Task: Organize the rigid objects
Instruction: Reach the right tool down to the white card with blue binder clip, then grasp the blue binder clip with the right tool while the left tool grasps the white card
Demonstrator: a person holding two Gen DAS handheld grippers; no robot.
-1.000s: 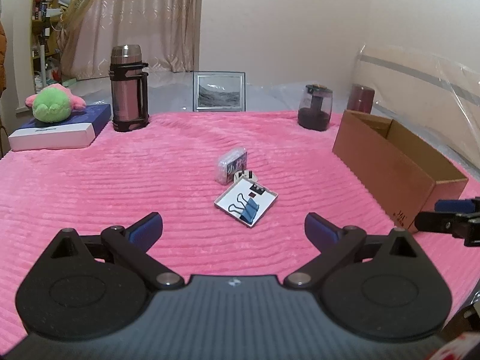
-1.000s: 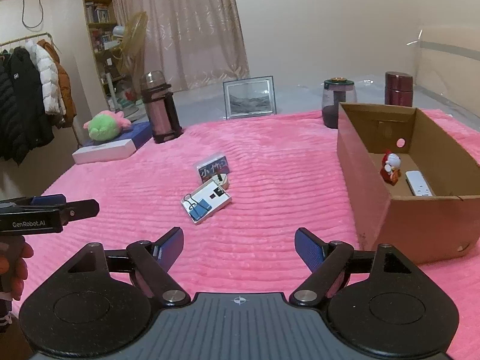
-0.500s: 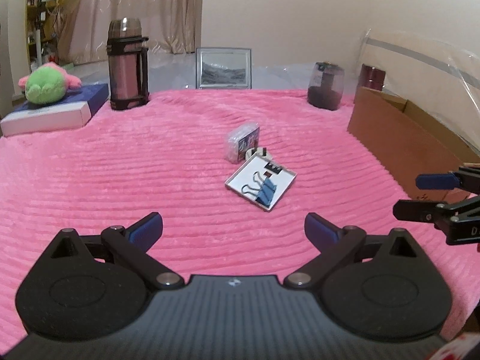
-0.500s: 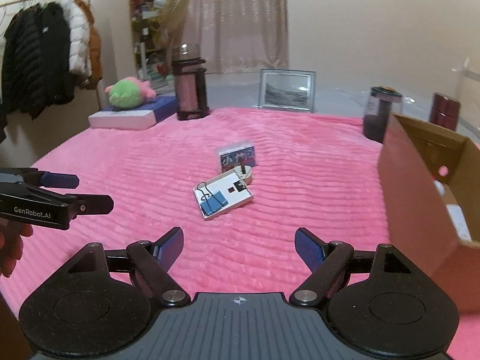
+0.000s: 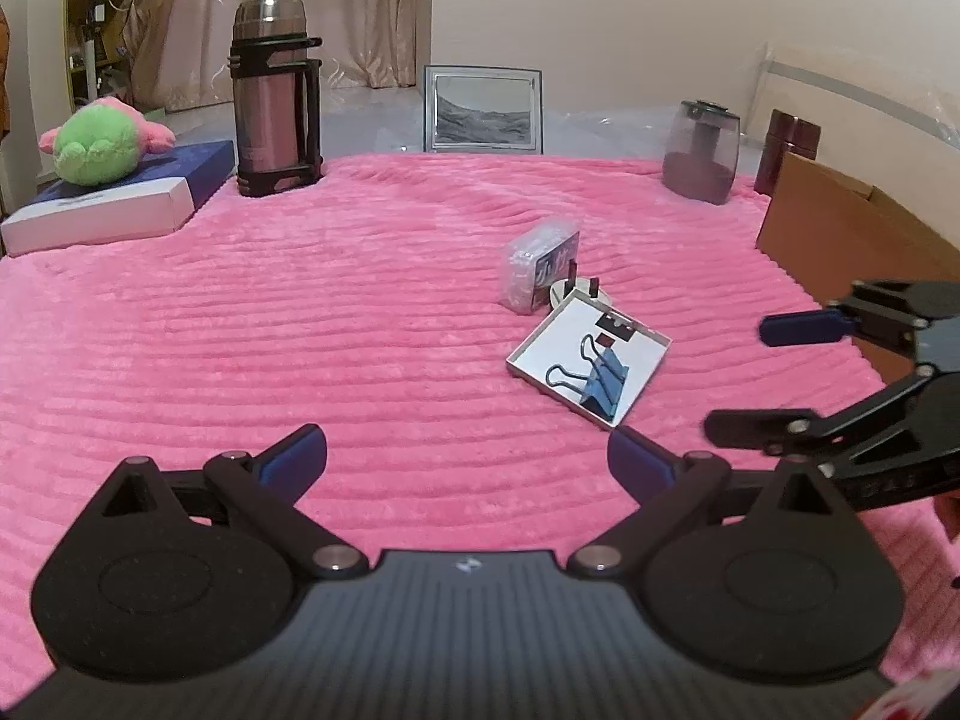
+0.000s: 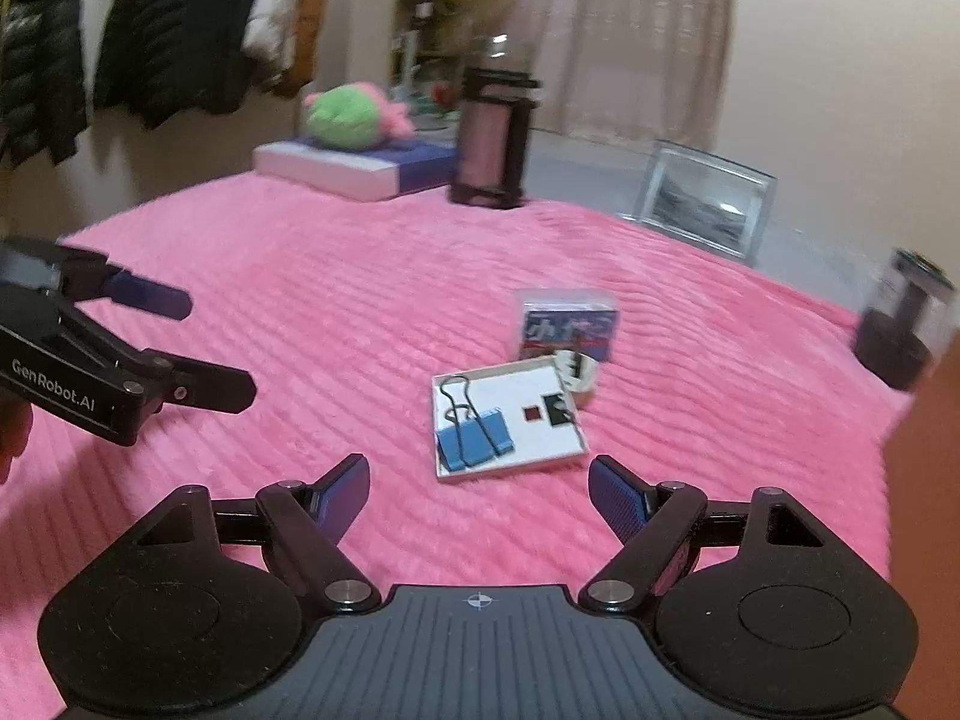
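Note:
A shallow white tray (image 5: 630, 330) (image 6: 534, 378) lies on the pink blanket (image 5: 300, 324) with a blue binder clip (image 5: 600, 384) (image 6: 474, 435) and small dark bits in it. Behind it stand a clear plastic box (image 5: 537, 264) (image 6: 567, 324) and a small white roll (image 5: 573, 291) (image 6: 576, 369). My right gripper (image 6: 479, 489) is open, just short of the tray, nothing between its fingers. My left gripper (image 5: 467, 459) is open too, farther back and to the tray's left. Each gripper shows in the other's view, the right one (image 5: 774, 378) and the left one (image 6: 210, 348).
A brown cardboard box (image 5: 840, 228) stands at the right edge. At the back are a steel flask (image 5: 273, 102), a picture frame (image 5: 483, 111), a dark jar (image 5: 702, 153), a maroon tin (image 5: 789, 144), and a green plush (image 5: 99, 144) on a flat blue-white box (image 5: 120, 198). Coats (image 6: 150, 30) hang at left.
Both grippers have come lower and closer to the tray. The right one rolled and swung left, so the cardboard box slid out of its view. Both stayed open.

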